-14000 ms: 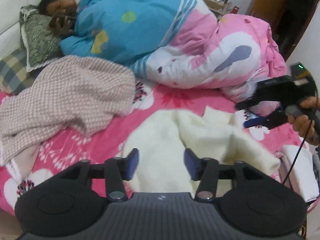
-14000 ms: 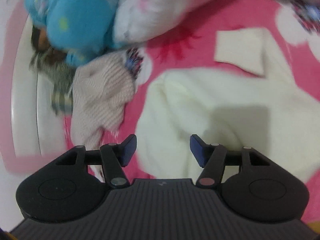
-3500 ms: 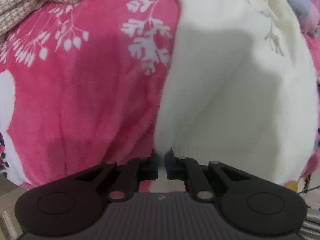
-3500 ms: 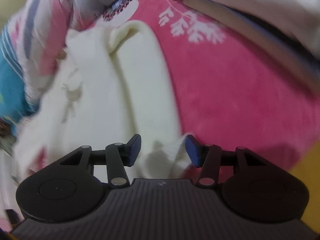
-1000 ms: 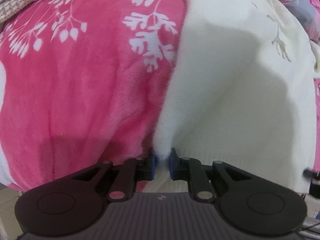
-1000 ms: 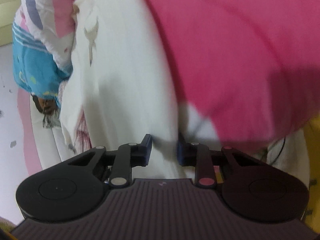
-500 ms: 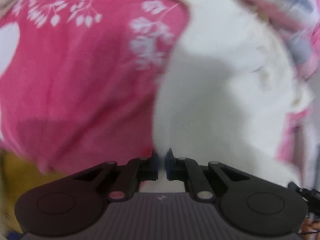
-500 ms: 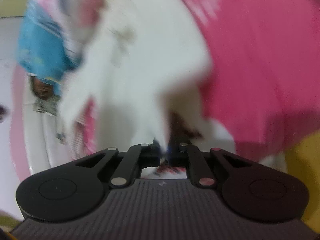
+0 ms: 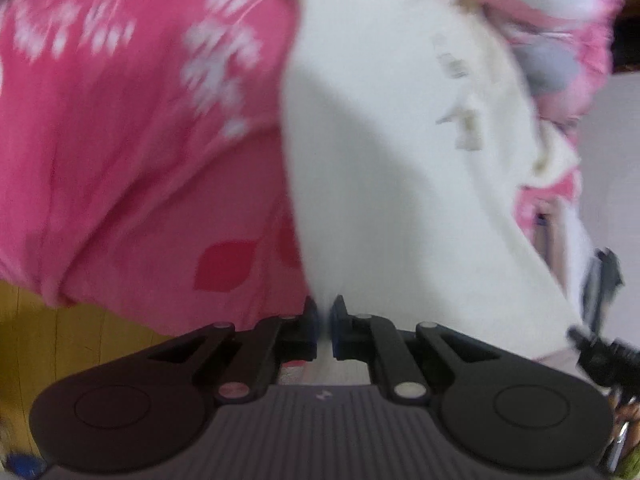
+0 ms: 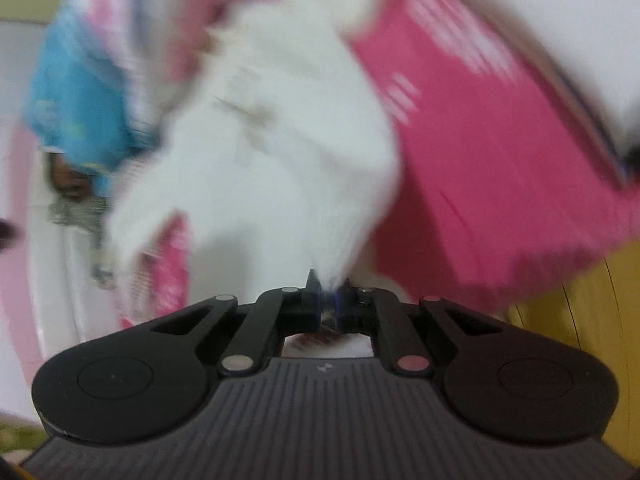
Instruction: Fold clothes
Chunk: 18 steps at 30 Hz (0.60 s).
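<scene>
Change since a second ago: both views have swung and blurred; the bed edge and yellow floor now show low in each, so the sweater hem has been carried outward, off the bed's near side.

Left wrist view
- Left tool [image 9: 325, 322]: jaws nearly together, pinching a thin edge of the cream sweater [image 9: 392, 160]; a narrow slit of fabric shows between the blue pads.
- Why held so: gripping one hem corner lets the cloth be drawn taut against the other corner, which I judge is meant to straighten it before a fold.
- Sweater position: it runs from the pinch away up the frame, lying over the pink bed cover [image 9: 132, 128], its far end against the bundled quilt [image 9: 560, 12].
- Right tool [image 9: 600, 320]: its dark body shows at the right edge, near the sweater's other side; its jaws cannot be read from here.
- Floor [image 9: 60, 320]: yellow, below the cover's hanging edge.

Right wrist view
- Right tool [image 10: 329, 300]: jaws narrow, clamped on the sweater [image 10: 280, 140] at a corner; the cloth fans upward from the pads.
- Why held so: a matching corner grip keeps the hem level between the two tools, so the garment hangs or slides evenly, in my judgement.
- Sweater position: mostly raised off the bed cover [image 10: 500, 160], its upper part near the quilt [image 10: 80, 92].
- Person [image 10: 66, 176]: partly visible under the quilt at the left, well apart from the tools.
- Stage: a judgement only, the garment is being spread or repositioned; no fold is visible yet.
</scene>
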Available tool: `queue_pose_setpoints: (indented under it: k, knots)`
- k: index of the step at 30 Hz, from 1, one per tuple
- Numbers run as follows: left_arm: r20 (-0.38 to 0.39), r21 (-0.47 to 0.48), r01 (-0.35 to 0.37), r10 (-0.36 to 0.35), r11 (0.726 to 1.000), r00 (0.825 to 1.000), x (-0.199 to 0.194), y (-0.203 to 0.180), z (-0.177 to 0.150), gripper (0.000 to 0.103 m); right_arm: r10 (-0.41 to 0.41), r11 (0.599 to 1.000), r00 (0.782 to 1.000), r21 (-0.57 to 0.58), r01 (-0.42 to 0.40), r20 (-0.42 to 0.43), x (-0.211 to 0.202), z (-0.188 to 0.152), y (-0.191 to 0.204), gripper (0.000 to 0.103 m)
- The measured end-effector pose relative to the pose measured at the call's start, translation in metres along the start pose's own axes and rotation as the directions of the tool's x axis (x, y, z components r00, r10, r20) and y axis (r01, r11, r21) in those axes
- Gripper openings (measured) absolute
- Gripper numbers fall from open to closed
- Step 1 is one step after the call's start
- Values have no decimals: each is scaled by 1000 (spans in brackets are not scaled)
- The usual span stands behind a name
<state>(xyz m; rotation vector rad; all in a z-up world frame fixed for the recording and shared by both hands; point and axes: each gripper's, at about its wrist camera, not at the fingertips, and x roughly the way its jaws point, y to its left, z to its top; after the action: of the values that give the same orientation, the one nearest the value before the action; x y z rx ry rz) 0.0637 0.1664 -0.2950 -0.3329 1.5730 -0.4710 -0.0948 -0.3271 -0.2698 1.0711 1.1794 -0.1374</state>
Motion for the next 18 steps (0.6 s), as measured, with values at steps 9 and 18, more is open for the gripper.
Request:
queue_pose_setpoints:
  k: [9, 18]
  knots:
    - [-110, 139, -133, 149, 981, 983, 54, 30, -32, 6, -145, 989, 980, 13, 148, -138, 44, -22, -46, 4]
    - [-109, 344, -218, 270, 913, 957, 59, 29, -38, 48, -305, 951, 930, -7, 310, -206, 58, -41, -76, 34]
